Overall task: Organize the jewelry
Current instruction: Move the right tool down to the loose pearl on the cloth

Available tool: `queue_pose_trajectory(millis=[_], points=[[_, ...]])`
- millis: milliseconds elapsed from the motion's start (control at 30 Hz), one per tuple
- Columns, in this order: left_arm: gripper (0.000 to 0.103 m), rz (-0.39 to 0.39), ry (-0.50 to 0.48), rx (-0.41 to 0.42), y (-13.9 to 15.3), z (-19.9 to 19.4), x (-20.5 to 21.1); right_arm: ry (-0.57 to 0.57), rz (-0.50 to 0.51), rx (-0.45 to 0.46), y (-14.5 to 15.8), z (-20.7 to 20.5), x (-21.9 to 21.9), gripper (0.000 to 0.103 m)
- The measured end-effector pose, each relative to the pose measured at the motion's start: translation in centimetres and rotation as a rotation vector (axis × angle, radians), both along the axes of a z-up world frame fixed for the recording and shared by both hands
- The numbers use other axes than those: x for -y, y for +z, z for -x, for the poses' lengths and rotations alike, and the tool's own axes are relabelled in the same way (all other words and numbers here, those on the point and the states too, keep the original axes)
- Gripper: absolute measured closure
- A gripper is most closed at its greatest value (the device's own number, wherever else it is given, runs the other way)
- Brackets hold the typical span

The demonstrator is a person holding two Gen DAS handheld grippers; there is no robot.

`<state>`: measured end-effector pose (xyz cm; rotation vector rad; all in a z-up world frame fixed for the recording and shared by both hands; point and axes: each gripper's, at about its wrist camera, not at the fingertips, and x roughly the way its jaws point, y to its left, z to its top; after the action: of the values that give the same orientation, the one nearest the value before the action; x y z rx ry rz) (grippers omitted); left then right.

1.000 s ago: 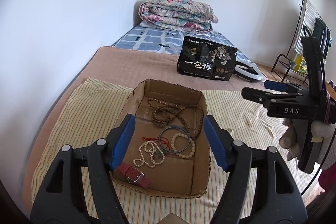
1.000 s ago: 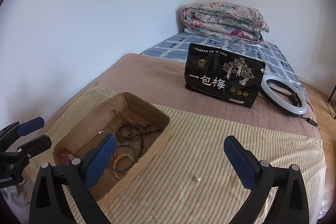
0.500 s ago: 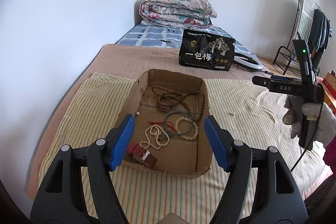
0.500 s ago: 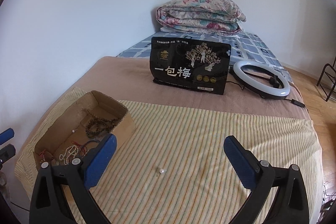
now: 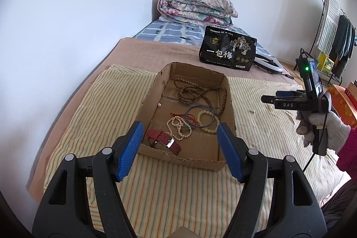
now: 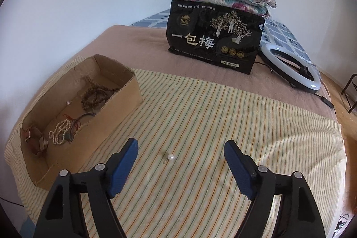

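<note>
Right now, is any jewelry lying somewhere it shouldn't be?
Yes. One pearl earring lies loose on the striped cloth, outside the cardboard box holding the other jewelry. The right gripper is closing, empty, above it.

wrist views angled down, sharing cardboard box [image 5: 231, 104]

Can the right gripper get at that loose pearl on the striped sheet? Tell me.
Probably yes. The pearl lies alone on the striped sheet, just ahead of the right gripper, whose jaws are closing with nothing between them or in the way.
</note>
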<state>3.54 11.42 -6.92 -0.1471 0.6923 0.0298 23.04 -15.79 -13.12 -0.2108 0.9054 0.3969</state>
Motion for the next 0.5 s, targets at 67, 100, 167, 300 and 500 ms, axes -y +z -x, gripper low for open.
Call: queue_pose_trajectory(millis=[67,100,167,300,500], points=[[0.032,0.008,0.008,-0.001,-0.1,0.1,-0.4,0.0,-0.009,-0.038,-0.9,-0.4,0.2,0.031],[0.032,0.013,0.011,-0.002,-0.2,0.2,-0.6,-0.001,-0.01,-0.053,-1.4,-0.5,0.3,0.033],[0.032,0.021,0.014,-0.005,-0.4,0.2,-0.9,0.007,-0.004,-0.074,-2.3,-0.7,0.4,0.039],[0.032,0.025,0.01,-0.017,-0.9,0.0,-1.0,0.039,0.0,-0.115,-4.2,-0.8,0.1,0.055],[0.032,0.034,0.007,-0.026,-1.5,-0.3,-0.9,0.084,0.011,-0.148,-6.0,-0.9,-1.2,0.065]])
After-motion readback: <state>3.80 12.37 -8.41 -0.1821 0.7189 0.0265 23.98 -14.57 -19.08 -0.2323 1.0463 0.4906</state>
